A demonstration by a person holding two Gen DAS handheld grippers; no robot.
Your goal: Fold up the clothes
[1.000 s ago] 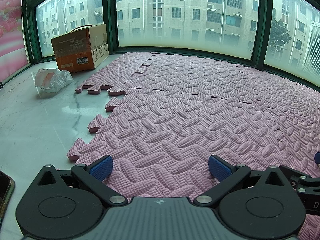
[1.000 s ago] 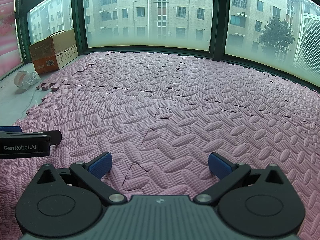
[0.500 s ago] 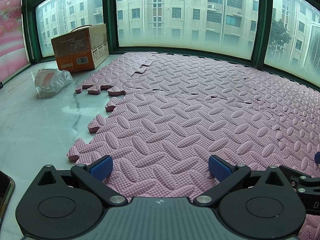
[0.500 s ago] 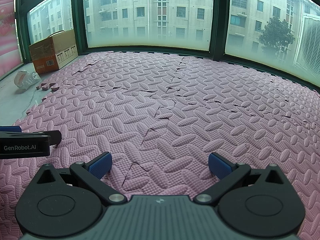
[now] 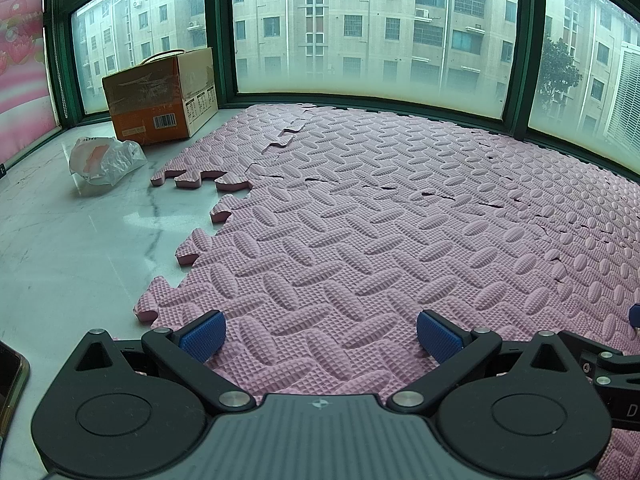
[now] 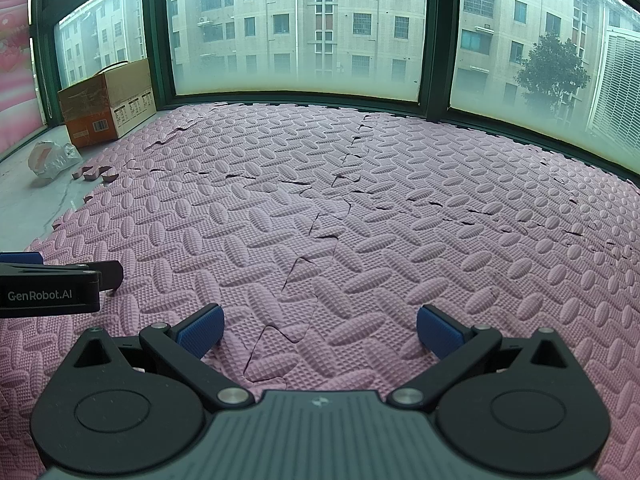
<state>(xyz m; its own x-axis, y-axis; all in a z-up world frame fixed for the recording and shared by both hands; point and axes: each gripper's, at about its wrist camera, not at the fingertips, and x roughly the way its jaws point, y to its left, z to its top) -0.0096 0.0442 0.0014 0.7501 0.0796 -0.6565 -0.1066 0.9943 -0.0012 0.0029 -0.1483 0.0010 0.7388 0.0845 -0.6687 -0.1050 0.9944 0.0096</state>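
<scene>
Lettering reading "GenRobot.AI" runs white along the side of the left gripper [image 6: 60, 280], seen at the left edge of the right wrist view. At upper left, the box [image 5: 160, 96] carries a barcode label and small printed panels too fine to read. Jaws of the left gripper [image 5: 320, 332] stand wide apart, blue pads [image 5: 202, 336] bare, gripping nothing, just above the pink mat [image 5: 380, 220]. Likewise the right gripper [image 6: 318, 330]: jaws spread wide, empty. No clothes show in either view. A plastic bag [image 5: 100, 160] lies on the marble floor [image 5: 60, 260] near the box, and a phone edge [image 5: 10, 384] shows at lower left.
</scene>
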